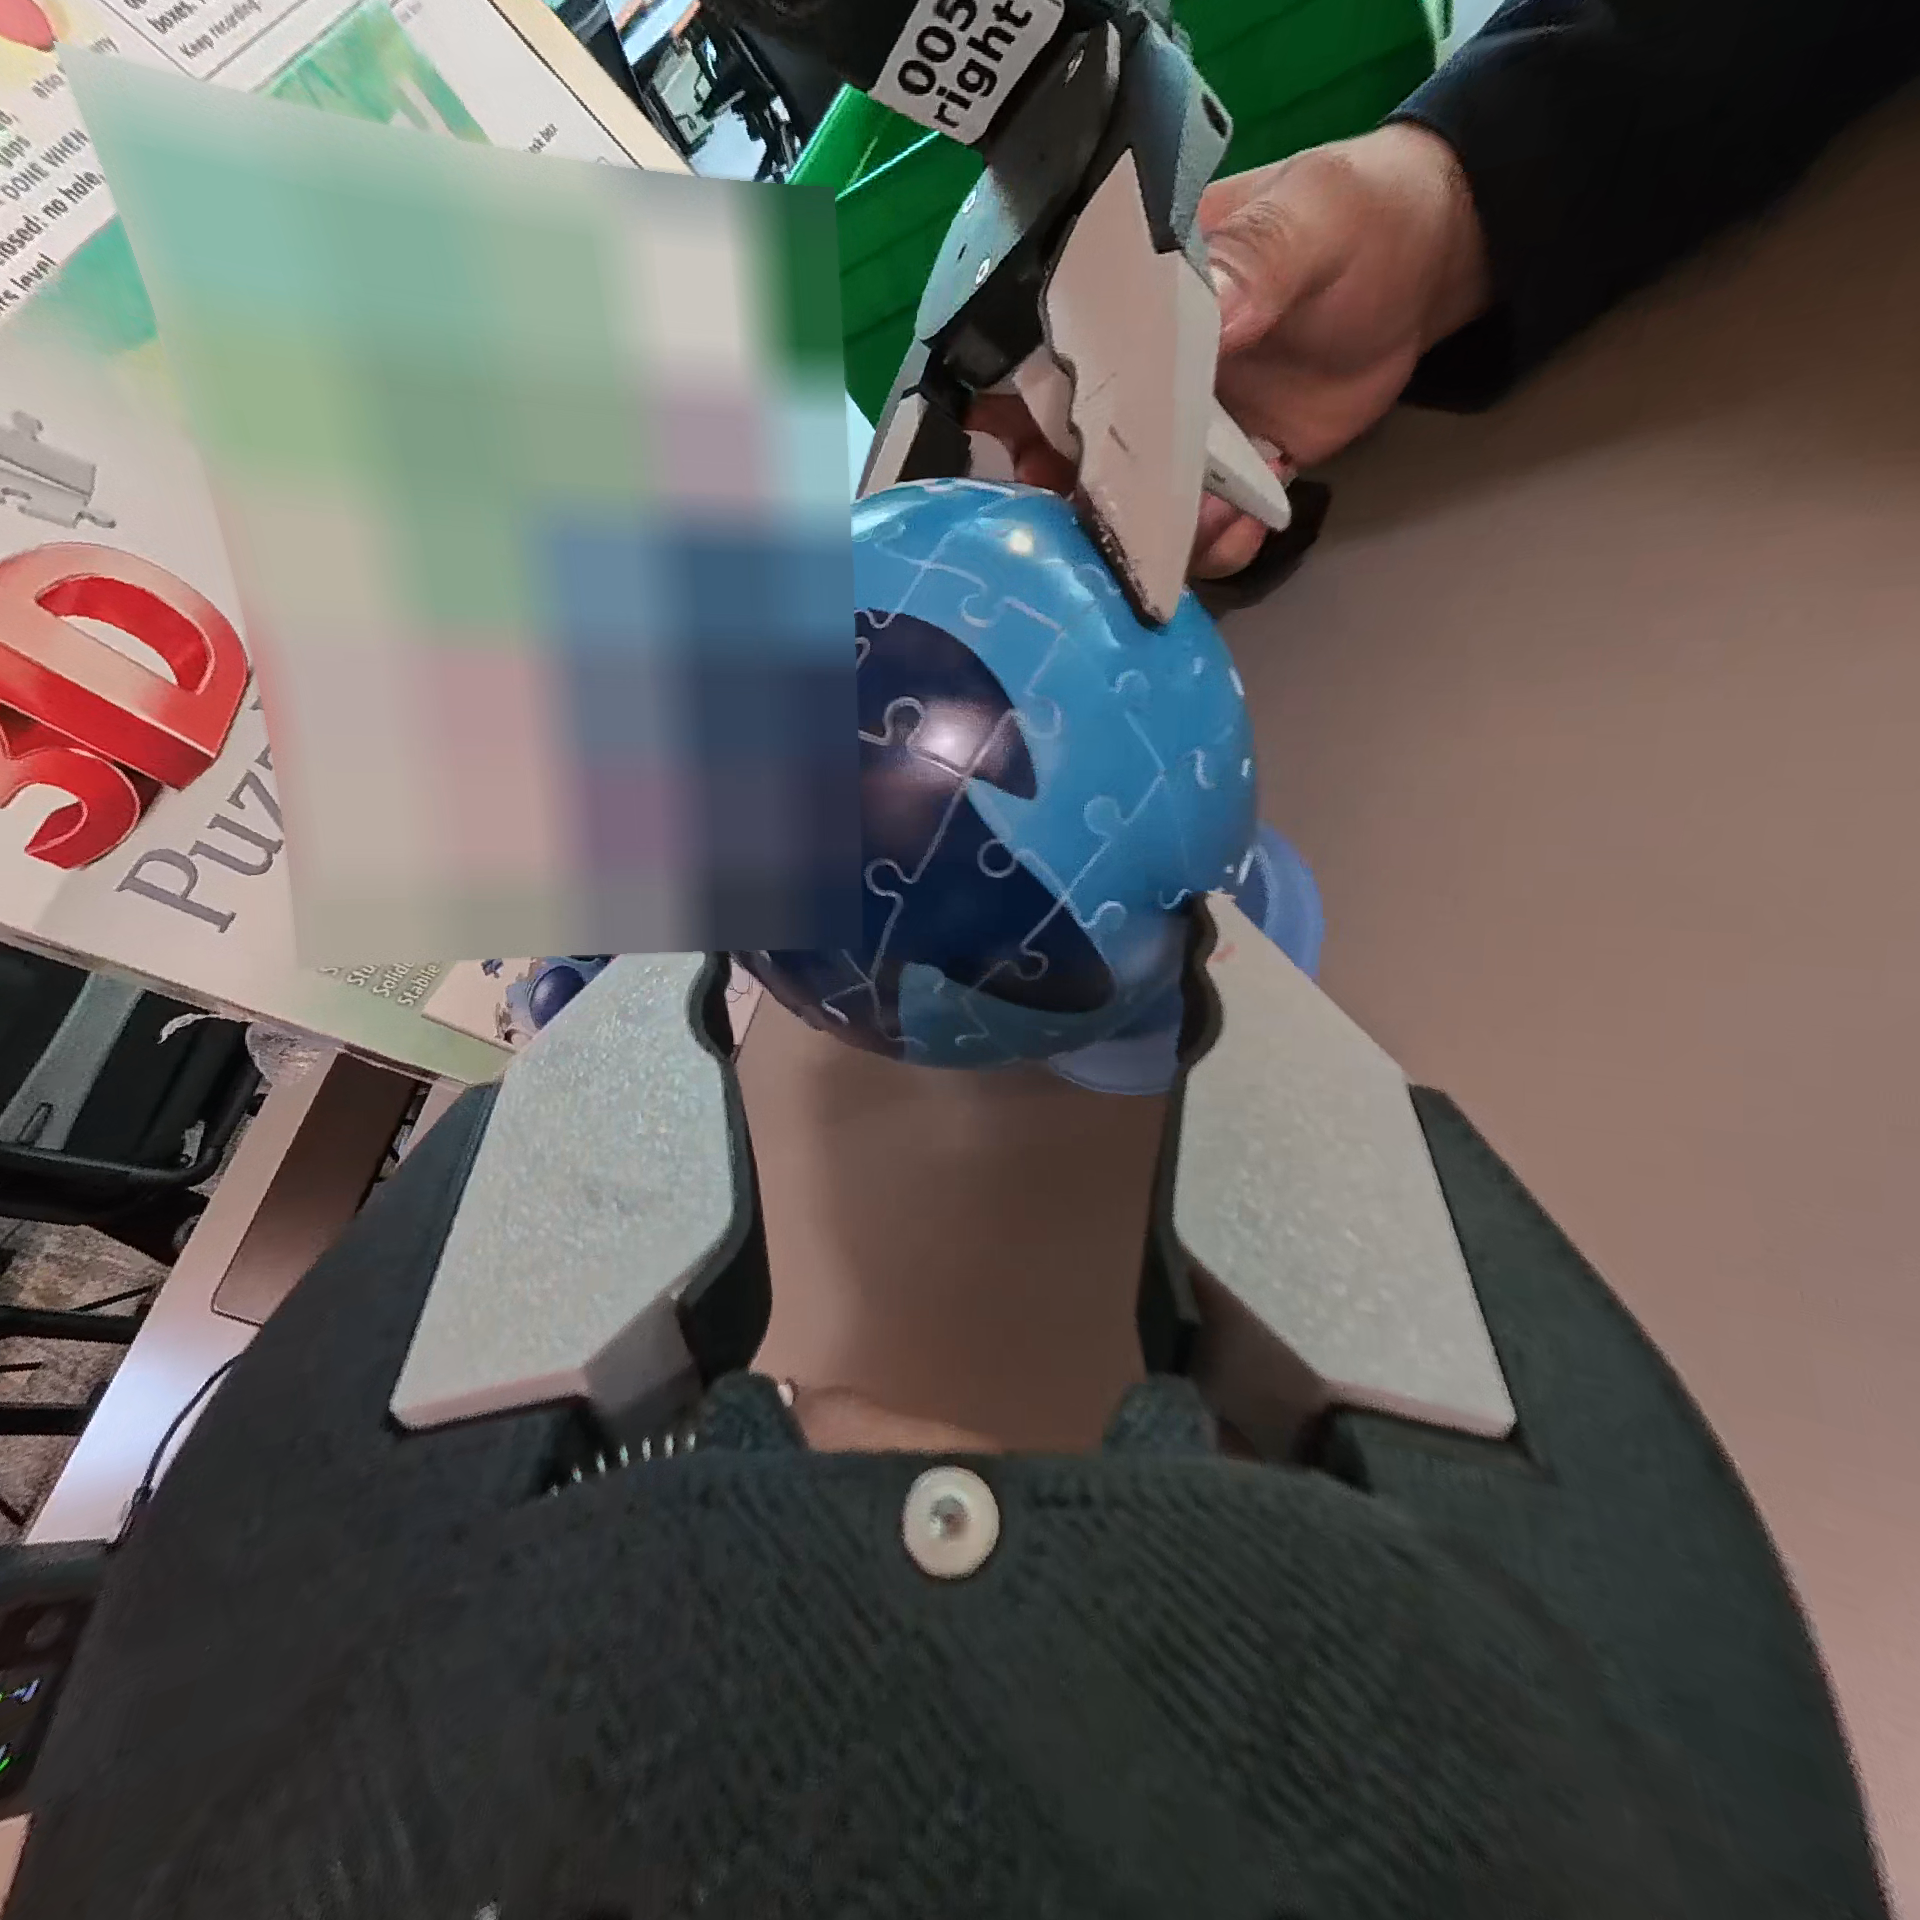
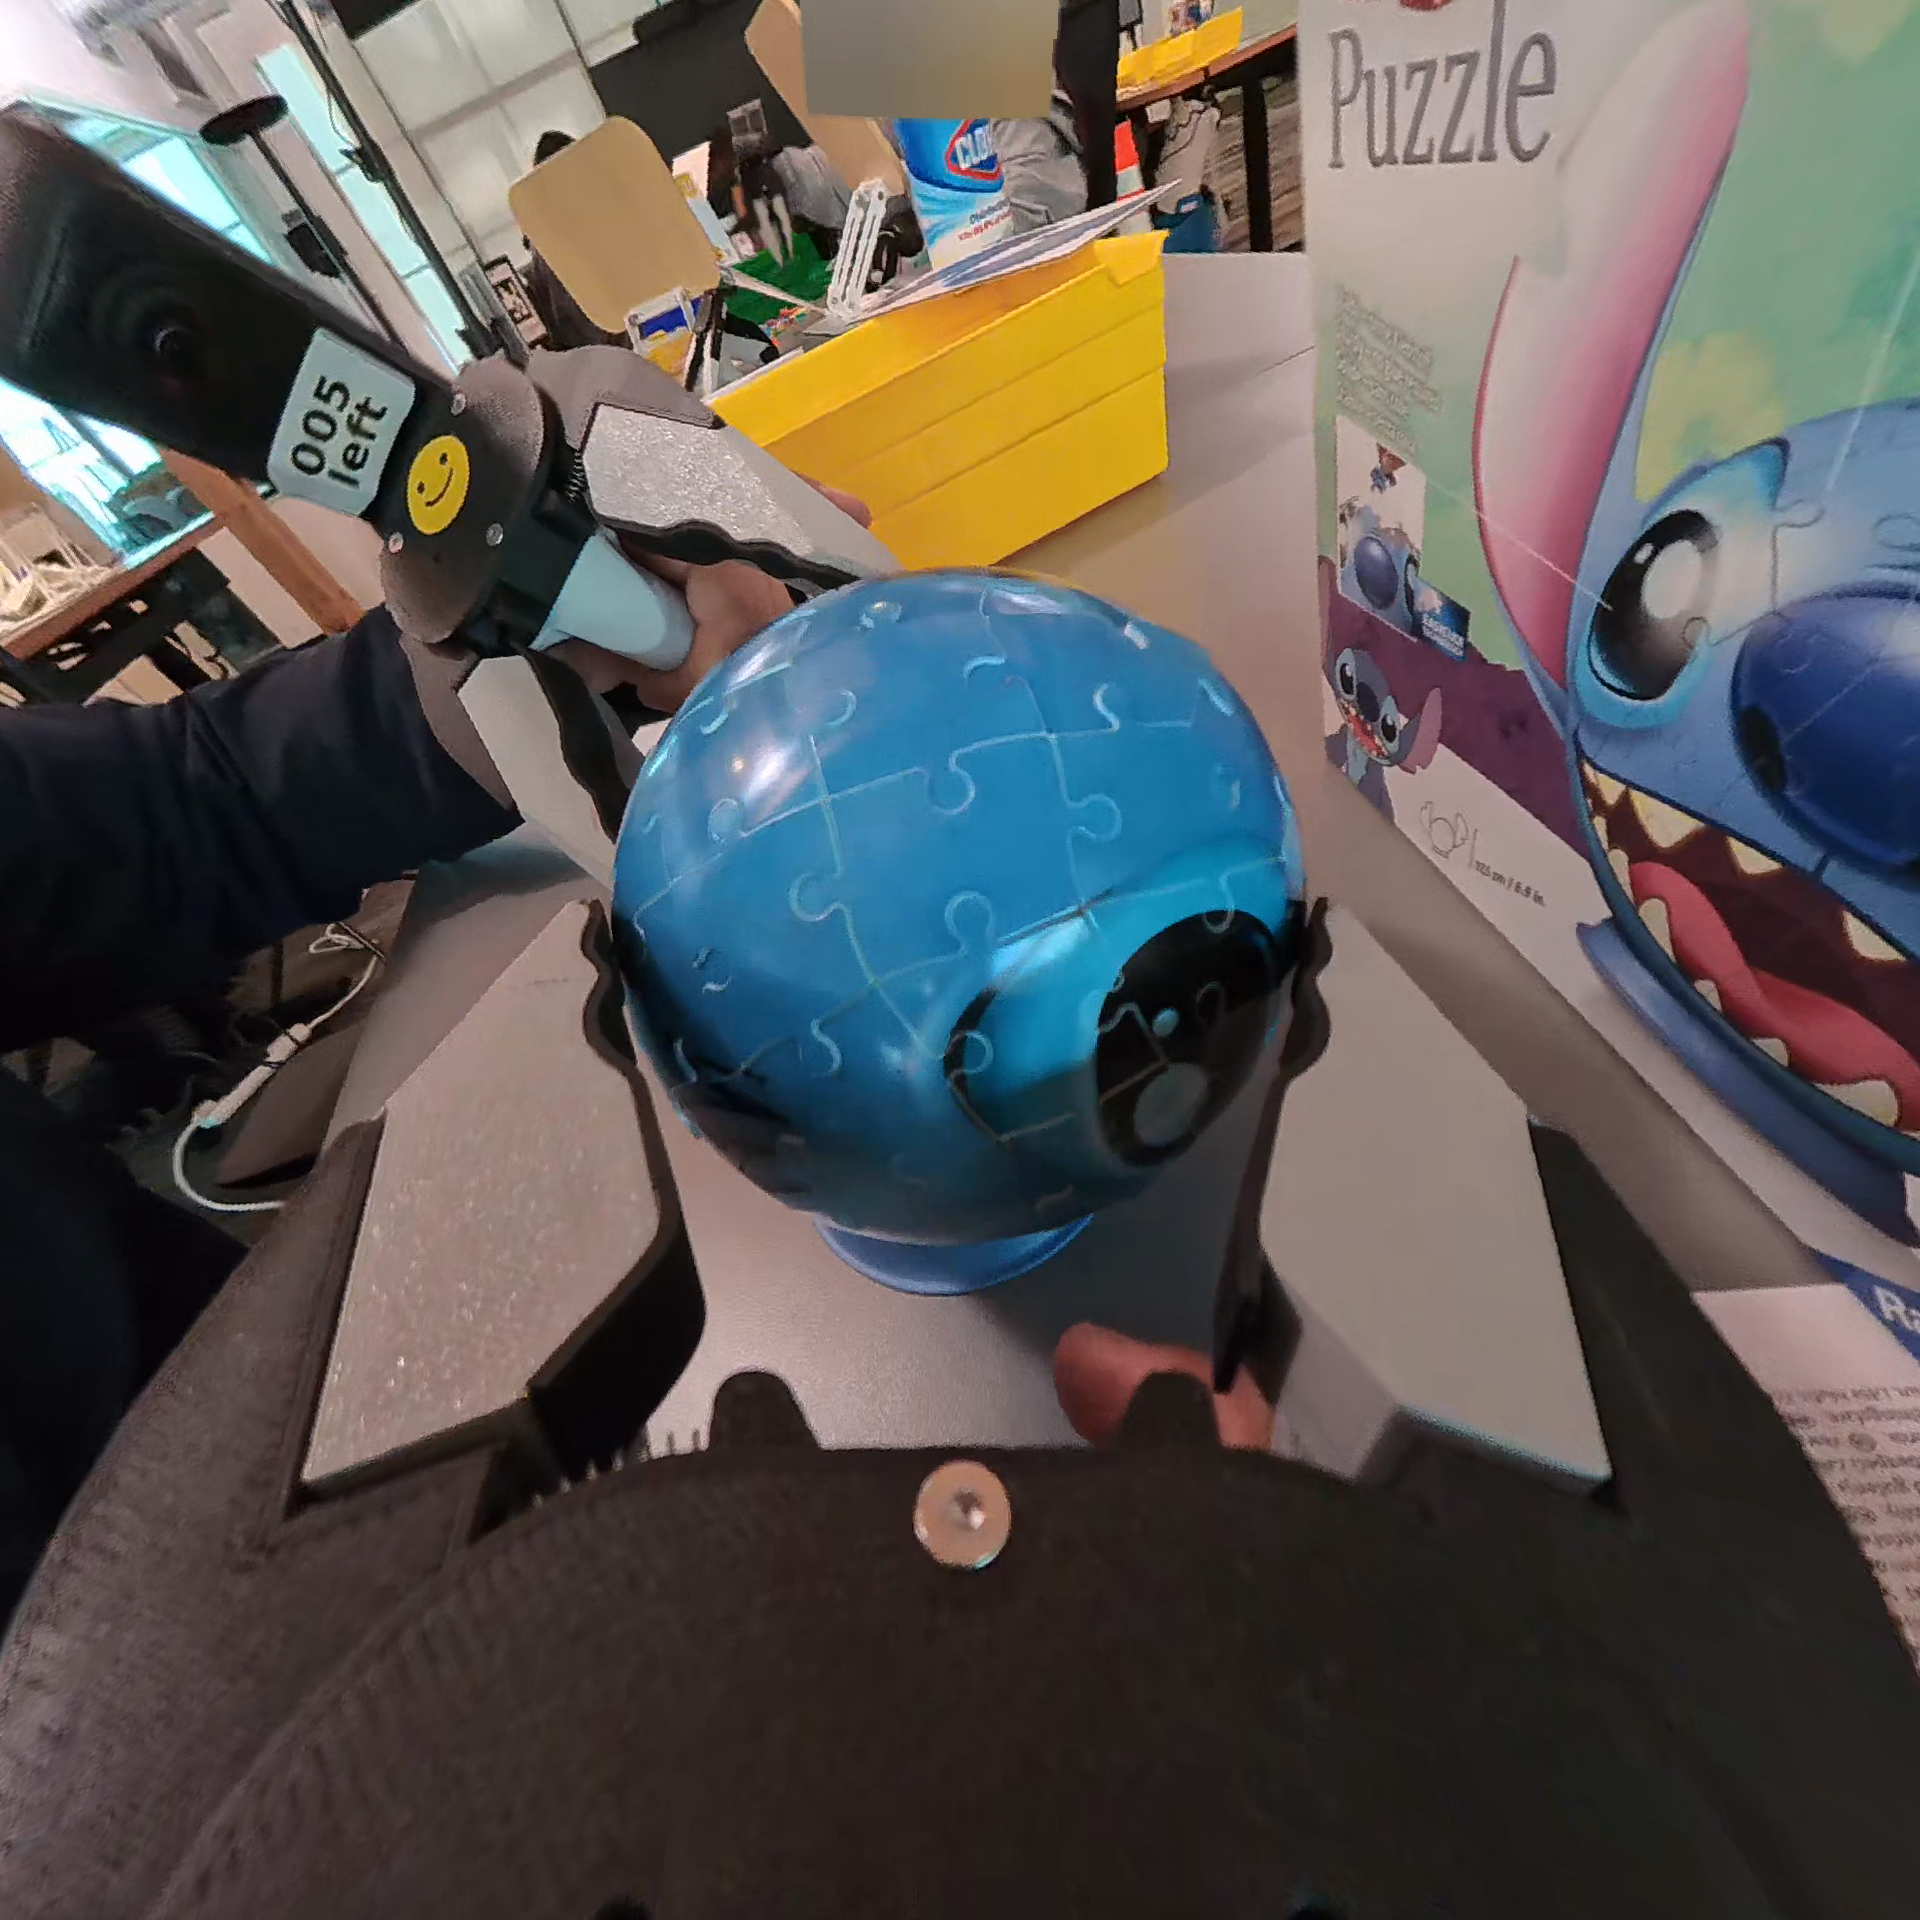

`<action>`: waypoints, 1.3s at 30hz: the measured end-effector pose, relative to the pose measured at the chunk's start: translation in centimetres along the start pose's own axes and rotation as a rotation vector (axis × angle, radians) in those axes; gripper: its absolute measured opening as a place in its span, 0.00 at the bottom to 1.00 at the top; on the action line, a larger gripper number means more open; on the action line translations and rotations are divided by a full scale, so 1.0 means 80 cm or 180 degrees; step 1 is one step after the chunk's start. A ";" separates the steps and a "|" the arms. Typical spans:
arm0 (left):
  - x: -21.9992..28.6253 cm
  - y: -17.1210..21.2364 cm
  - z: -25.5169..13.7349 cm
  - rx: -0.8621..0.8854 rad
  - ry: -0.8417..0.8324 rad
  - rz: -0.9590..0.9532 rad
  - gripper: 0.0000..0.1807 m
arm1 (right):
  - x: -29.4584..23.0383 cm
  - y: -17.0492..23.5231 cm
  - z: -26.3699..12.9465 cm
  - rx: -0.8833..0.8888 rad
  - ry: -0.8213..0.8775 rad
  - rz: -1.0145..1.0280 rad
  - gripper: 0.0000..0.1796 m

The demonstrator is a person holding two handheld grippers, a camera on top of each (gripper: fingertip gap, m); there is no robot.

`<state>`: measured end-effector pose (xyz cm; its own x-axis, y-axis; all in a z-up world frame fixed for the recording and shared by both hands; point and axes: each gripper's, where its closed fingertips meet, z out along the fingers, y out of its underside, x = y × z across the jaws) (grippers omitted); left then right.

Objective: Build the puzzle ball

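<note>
1. The ball [image 2: 956, 894] sits on its blue stand [image 2: 951, 1252] on the bench [image 1: 1610, 935].
2. Right gripper [image 2: 956, 997] spread wide, fingers flanking the ball.
3. Left gripper [image 1: 956, 966] also wide apart, holding nothing.
4. Box [image 2: 1621, 520] stands just beside.

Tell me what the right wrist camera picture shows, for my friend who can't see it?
A shiny blue puzzle ball sits on a round blue stand on a grey table, between the open fingers of the right gripper. The left gripper reaches in from the left, and the puzzle box stands on the right.
</note>
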<state>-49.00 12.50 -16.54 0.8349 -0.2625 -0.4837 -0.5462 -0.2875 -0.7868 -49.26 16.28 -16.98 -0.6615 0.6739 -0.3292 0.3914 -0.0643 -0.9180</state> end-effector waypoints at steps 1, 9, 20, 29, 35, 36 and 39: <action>-0.001 0.002 0.001 -0.0013 0.0001 -0.0003 0.47 | 0.002 -0.001 0.000 0.0010 0.0008 0.0047 0.69; -0.005 0.015 0.003 -0.0016 -0.0006 -0.0141 0.48 | 0.008 -0.011 0.000 0.0022 0.0054 0.0058 0.67; -0.003 0.037 0.004 -0.0140 0.0034 -0.0259 0.48 | 0.011 -0.012 -0.004 -0.0028 0.0056 0.0045 0.65; -0.008 0.037 -0.003 -0.0070 0.0034 -0.0371 0.48 | 0.011 -0.008 -0.009 -0.0111 0.0057 -0.0014 0.65; -0.008 0.047 -0.003 -0.0116 0.0178 -0.0700 0.51 | 0.007 0.001 -0.015 -0.0239 -0.0121 0.0063 0.67; -0.008 0.050 -0.001 -0.0133 0.0198 -0.0718 0.51 | 0.004 0.005 -0.016 -0.0291 -0.0182 0.0086 0.67; -0.006 0.052 0.003 -0.0127 0.0310 -0.0820 0.51 | 0.004 0.018 -0.014 -0.0432 -0.0202 0.0023 0.70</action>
<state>-51.64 11.68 -19.67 0.9372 -0.2628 -0.2292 -0.3207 -0.3916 -0.8624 -48.20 17.24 -18.18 -0.6957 0.6256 -0.3530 0.4764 0.0340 -0.8786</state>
